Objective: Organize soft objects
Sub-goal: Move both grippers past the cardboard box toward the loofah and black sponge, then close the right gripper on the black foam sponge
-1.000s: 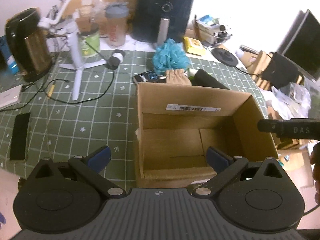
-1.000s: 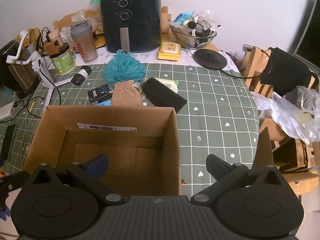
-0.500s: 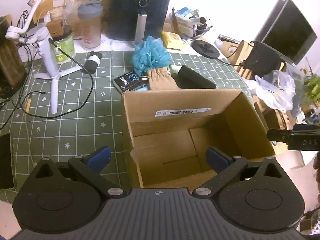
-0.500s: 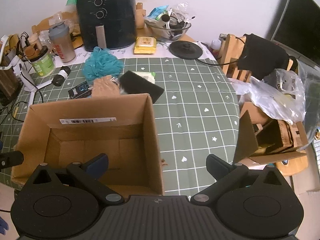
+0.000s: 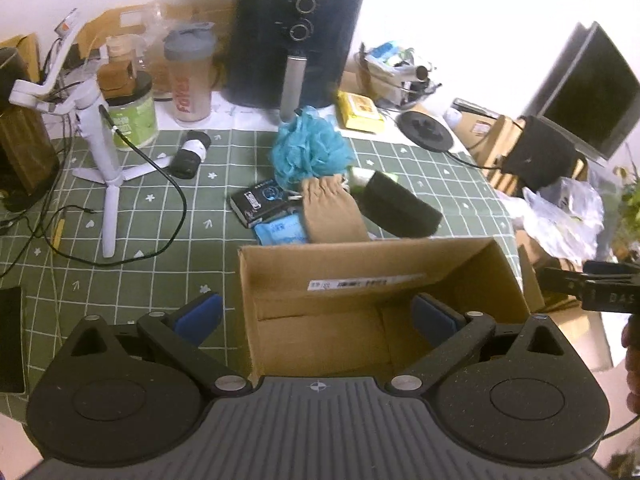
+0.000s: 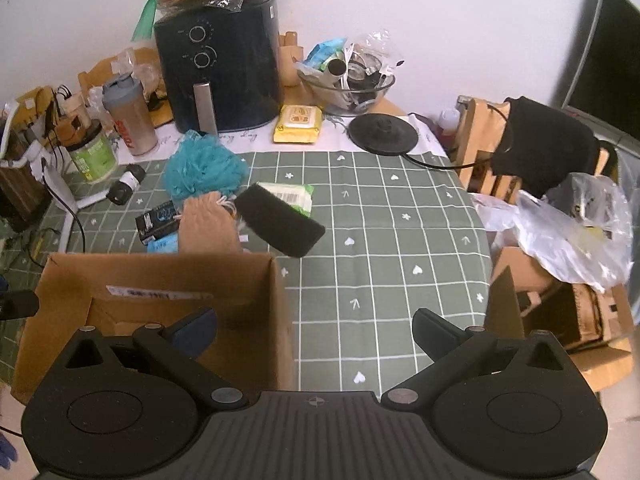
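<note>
Cardboard box [image 5: 372,280] sits open-topped on the green gridded desk [image 5: 160,264], with nothing visible inside it. Left tongs [image 5: 316,316] hang over its near edge, jaws spread wide apart and gripping nothing. Right tongs [image 6: 314,326] hover beside the box's right wall, over the bare cloth, jaws likewise wide apart and holding nothing. Just behind the box lie the soft things in a cluster: a teal bath pouf [image 6: 204,170], a tan drawstring pouch [image 6: 208,226] touching the box's far wall, and a black sponge block [image 6: 278,224] lying partly on a green wipes packet [image 6: 290,196]. A black air fryer [image 6: 220,60] stands at the back.
</note>
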A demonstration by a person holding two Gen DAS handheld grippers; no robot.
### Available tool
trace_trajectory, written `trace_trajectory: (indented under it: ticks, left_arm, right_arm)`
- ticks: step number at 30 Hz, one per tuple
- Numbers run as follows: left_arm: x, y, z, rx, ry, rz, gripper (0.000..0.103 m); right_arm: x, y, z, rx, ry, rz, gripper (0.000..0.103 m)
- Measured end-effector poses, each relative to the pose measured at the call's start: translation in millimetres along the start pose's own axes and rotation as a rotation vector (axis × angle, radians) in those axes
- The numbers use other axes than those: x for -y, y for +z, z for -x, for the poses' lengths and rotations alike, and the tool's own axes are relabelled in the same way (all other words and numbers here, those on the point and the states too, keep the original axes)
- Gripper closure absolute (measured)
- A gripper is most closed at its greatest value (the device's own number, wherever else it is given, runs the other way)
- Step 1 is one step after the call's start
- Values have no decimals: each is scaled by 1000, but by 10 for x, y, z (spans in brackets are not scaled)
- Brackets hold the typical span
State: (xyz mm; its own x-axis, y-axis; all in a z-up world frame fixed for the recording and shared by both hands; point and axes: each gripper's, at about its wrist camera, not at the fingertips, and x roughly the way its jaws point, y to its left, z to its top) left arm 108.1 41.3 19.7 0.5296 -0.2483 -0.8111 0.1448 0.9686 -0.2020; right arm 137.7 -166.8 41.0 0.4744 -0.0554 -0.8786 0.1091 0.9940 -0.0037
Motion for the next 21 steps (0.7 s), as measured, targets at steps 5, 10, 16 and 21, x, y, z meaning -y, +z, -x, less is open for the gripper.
trace_trajectory:
  ticks: [5,10,16,21]
  left_arm:
    - [69,64,-9,16,30,25,0]
    - [150,102,-52,16,101,27,0]
    - [244,146,-82,24,114,17,0]
    - [264,188,-158,4,109,17,0]
  right_arm:
    - [202,44,-100,32,-32,1,0]
    - [356,54,-177,84,37,51,0]
    - [443,165,-382,24,129,87,0]
    - [458,310,-473,19,160,102,0]
